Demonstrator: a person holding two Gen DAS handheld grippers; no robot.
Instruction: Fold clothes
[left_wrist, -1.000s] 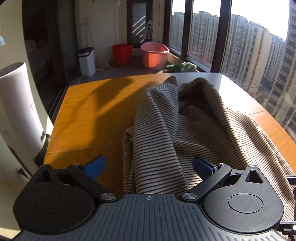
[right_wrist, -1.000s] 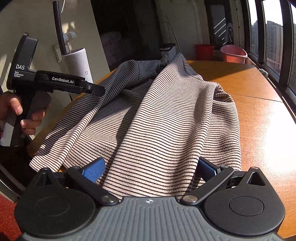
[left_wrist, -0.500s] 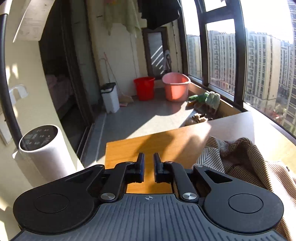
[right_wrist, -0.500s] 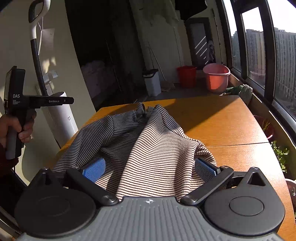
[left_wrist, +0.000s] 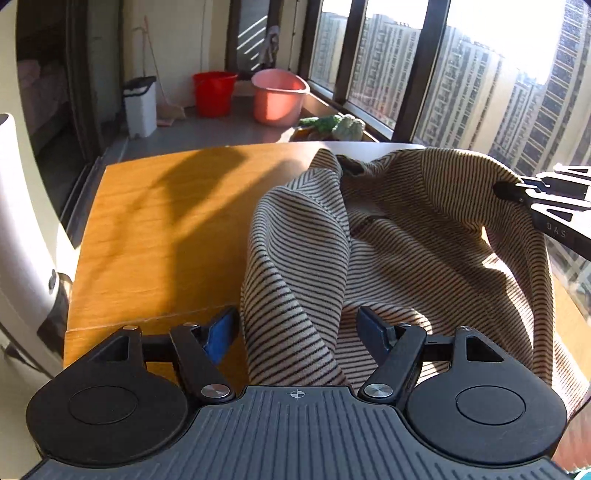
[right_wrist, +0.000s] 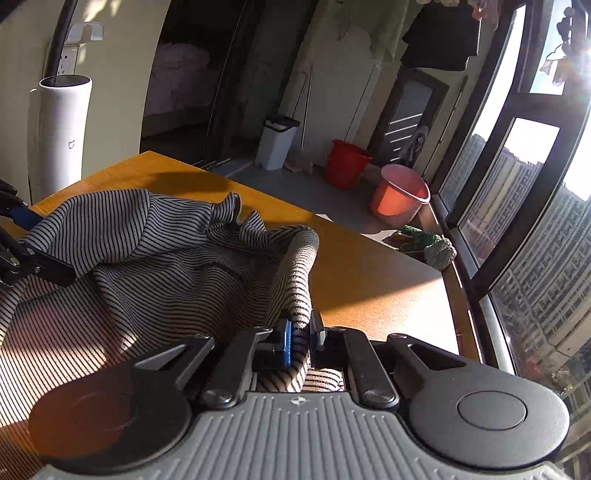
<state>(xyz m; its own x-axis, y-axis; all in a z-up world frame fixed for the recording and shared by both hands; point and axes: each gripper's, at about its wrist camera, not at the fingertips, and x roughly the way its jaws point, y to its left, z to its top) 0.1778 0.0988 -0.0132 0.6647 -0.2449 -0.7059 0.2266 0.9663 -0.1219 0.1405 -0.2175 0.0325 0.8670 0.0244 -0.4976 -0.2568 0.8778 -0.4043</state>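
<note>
A beige garment with thin dark stripes (left_wrist: 406, 240) lies bunched on the orange wooden table (left_wrist: 159, 236). My left gripper (left_wrist: 297, 332) is open, its blue pads on either side of a raised fold of the garment. My right gripper (right_wrist: 300, 338) is shut on a rolled edge of the striped garment (right_wrist: 155, 258) and holds it up off the table (right_wrist: 369, 269). The right gripper also shows at the right edge of the left wrist view (left_wrist: 546, 206), and the left gripper at the left edge of the right wrist view (right_wrist: 22, 251).
A white cylindrical appliance (right_wrist: 64, 136) stands left of the table. On the floor beyond are a white bin (left_wrist: 140, 107), a red bucket (left_wrist: 214, 92) and a pink basin (left_wrist: 279, 96). Large windows (right_wrist: 517, 177) run along the right side.
My left gripper has opened and come down onto a fold of the garment. My right gripper has shut on the garment's edge and lifted it.
</note>
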